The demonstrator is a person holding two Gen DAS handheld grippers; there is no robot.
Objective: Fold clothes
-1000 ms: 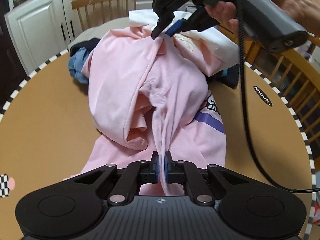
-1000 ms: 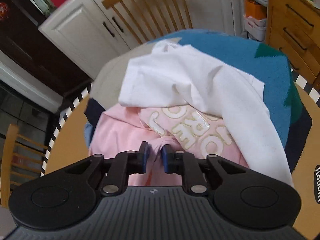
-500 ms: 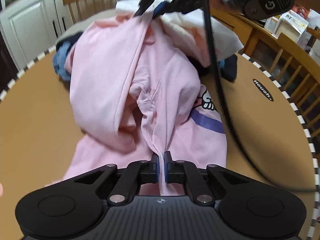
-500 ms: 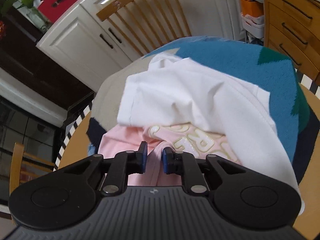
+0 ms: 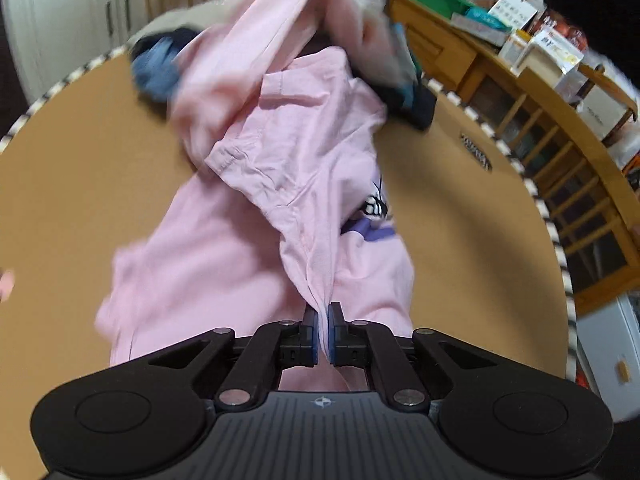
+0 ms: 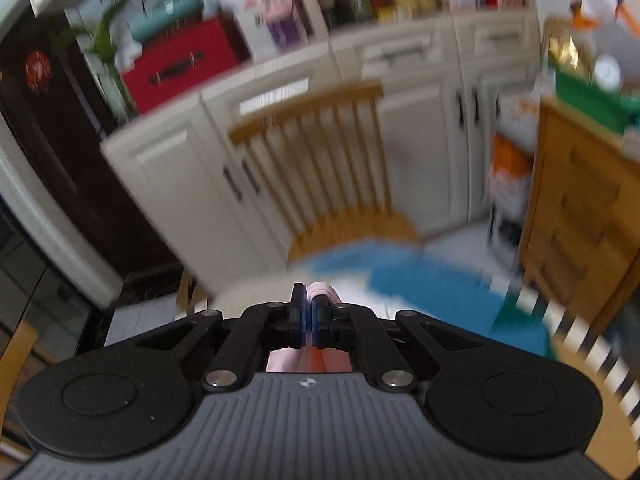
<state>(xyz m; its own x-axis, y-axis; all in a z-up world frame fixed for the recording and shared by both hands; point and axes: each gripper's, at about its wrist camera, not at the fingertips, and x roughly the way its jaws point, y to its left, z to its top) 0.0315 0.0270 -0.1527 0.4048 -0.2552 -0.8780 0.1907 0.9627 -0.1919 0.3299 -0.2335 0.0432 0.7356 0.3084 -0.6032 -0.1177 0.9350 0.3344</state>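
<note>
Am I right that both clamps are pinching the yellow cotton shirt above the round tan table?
Nearly. The shirt is pink, not yellow, as the left wrist view shows. The rest holds: the left gripper and the right gripper are each shut on its fabric, above the round tan table.

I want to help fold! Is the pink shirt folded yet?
Not yet. The pink cotton shirt hangs bunched and creased, pinched by the left gripper and the right gripper.

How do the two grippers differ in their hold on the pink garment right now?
The left gripper pinches the pink garment low, near the table; the right gripper looks out at cabinets and a chair. Left's view is fairly sharp; right's is motion-blurred. Both have jaws shut on pink cloth.
</note>
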